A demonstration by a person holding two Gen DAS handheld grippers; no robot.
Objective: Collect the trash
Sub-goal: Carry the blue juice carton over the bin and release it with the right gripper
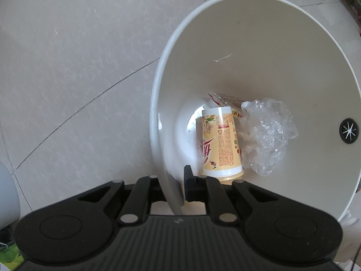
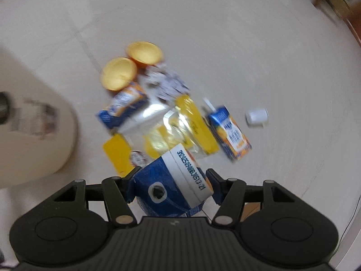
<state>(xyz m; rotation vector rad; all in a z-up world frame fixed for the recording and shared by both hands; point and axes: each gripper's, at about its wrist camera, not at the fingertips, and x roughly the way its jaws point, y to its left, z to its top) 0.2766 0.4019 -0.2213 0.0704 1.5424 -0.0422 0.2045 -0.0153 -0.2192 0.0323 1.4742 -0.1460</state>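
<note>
The right gripper (image 2: 172, 181) was clamped on a blue and white drink carton (image 2: 173, 189), its two fingers pressing the carton's sides, above the heap of trash on the floor. The left gripper (image 1: 178, 186) was clenched on the rim of the white bin (image 1: 158, 103), one finger outside the wall and one inside, and so it held the bin steady.

Inside the bin lay a yellow paper cup (image 1: 220, 144), crumpled clear plastic (image 1: 268, 135) and a red wrapper (image 1: 225, 100).

On the floor there remained two orange bowls (image 2: 119, 73), two more juice cartons (image 2: 230, 133), a shiny yellow bag (image 2: 178, 131) and a small white cap (image 2: 257, 115) a little apart.

I think the carton could slip, because the grip is near its folded top and the right view is blurred as from quick motion. It could also hit the rim and fall outside.

The floor (image 1: 74, 67) was of pale tiles with thin joints; at the edges only some dim furniture showed.
</note>
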